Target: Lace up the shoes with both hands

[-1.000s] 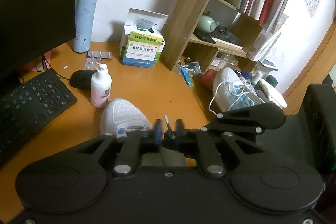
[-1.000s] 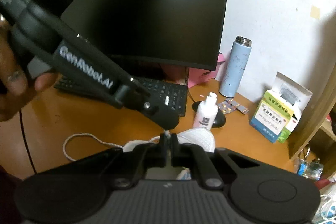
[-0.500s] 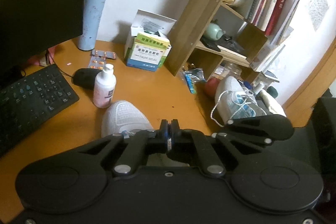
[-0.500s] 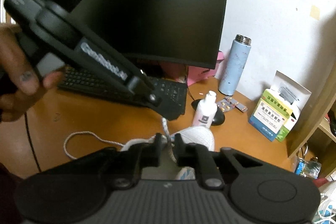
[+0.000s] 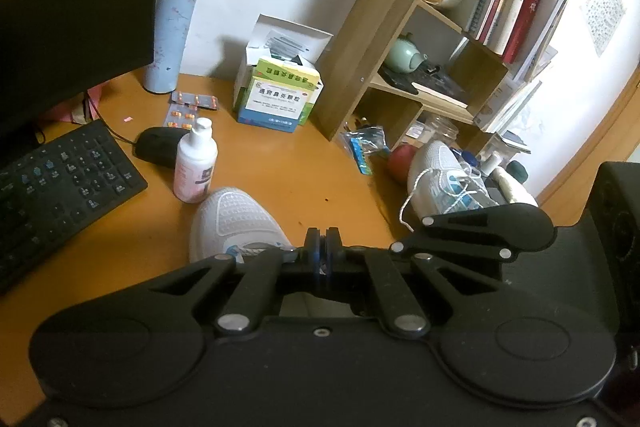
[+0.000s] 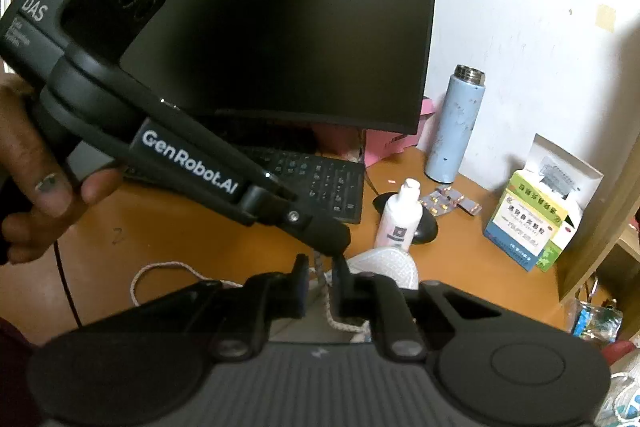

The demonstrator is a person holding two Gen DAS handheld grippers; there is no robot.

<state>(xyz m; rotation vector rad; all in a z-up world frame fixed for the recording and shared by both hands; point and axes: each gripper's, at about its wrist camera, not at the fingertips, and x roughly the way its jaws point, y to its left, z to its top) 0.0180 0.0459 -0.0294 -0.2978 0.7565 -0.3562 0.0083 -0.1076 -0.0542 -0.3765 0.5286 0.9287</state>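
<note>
A white mesh sneaker [image 5: 234, 221] lies on the orange desk, toe pointing away, just beyond both grippers; it also shows in the right wrist view [image 6: 386, 265]. My left gripper [image 5: 322, 245] is shut on the white shoelace [image 6: 319, 269], which runs up between the fingers of my right gripper [image 6: 319, 267]. My right gripper is open around the lace, not pinching it. The left gripper's tip [image 6: 326, 233] shows just above the right fingers. A loose loop of lace [image 6: 160, 273] lies on the desk to the left.
A second laced white sneaker [image 5: 444, 173] sits by the wooden shelf [image 5: 360, 27]. A white bottle [image 5: 196, 163], black mouse [image 5: 160, 145], keyboard [image 5: 52, 183], blue flask [image 5: 172, 31], medicine boxes [image 5: 276, 95], pill blisters and a black monitor [image 6: 288, 23] crowd the desk.
My left gripper closed on the lace tip, then my right gripper opened and let it go. The left gripper has lifted slightly.
</note>
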